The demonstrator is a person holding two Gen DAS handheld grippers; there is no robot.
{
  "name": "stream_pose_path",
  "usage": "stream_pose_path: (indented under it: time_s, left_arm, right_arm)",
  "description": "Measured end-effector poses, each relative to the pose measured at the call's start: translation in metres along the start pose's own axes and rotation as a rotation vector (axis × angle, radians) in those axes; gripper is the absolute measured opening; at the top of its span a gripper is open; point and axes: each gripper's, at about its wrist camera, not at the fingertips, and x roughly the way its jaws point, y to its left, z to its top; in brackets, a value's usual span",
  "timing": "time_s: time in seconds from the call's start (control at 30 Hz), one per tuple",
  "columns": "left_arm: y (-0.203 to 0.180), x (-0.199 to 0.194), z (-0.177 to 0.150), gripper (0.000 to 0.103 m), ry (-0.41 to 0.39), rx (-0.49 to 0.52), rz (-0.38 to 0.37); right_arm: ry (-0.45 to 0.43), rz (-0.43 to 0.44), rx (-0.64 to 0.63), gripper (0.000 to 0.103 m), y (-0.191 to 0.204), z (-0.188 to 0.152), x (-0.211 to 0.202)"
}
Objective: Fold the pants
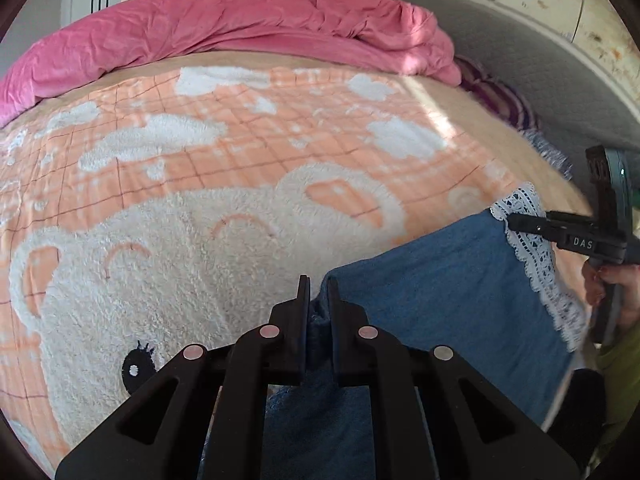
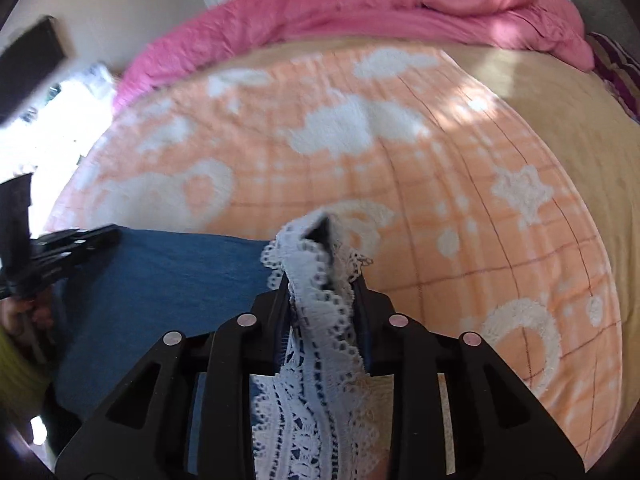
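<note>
The blue denim pants (image 1: pixel 440 300) with a white lace hem (image 1: pixel 536 256) hang stretched between my two grippers above the bed. My left gripper (image 1: pixel 318 286) is shut on the blue denim edge at one end. My right gripper (image 2: pixel 326 236) is shut on the lace hem (image 2: pixel 316 320) at the other end; it shows from outside in the left wrist view (image 1: pixel 516 222). The left gripper shows at the left edge of the right wrist view (image 2: pixel 108 236), with the blue cloth (image 2: pixel 160 280) spanning between.
A fluffy orange-and-white blanket (image 1: pixel 240 184) covers the bed under the pants. A crumpled pink duvet (image 1: pixel 240 28) lies along the far side. A grey headboard (image 1: pixel 520 56) and a striped purple pillow (image 1: pixel 496 96) are at right.
</note>
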Motion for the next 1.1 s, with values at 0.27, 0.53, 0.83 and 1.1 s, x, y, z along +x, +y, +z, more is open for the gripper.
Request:
stream_pose_path:
  time_s: [0.27, 0.53, 0.83, 1.1]
  left_arm:
    - [0.018, 0.001, -0.013, 0.025, -0.032, -0.034, 0.077]
    - [0.026, -0.077, -0.04, 0.043, -0.155, -0.13, 0.099]
    - [0.017, -0.166, -0.106, 0.062, -0.228, -0.167, 0.082]
    - [0.049, -0.218, -0.157, 0.071, -0.235, -0.252, 0.191]
  right_arm:
    - [-0.026, -0.125, 0.014, 0.047, -0.009, -0.014, 0.0]
    - [-0.228, -0.014, 0.198, 0.058, -0.021, -0.046, -0.082]
    - [-0.242, 0.112, 0.271, 0.068, -0.005, -0.111, -0.134]
    - [-0.185, 0.122, 0.322, 0.069, -0.006, -0.14, -0.132]
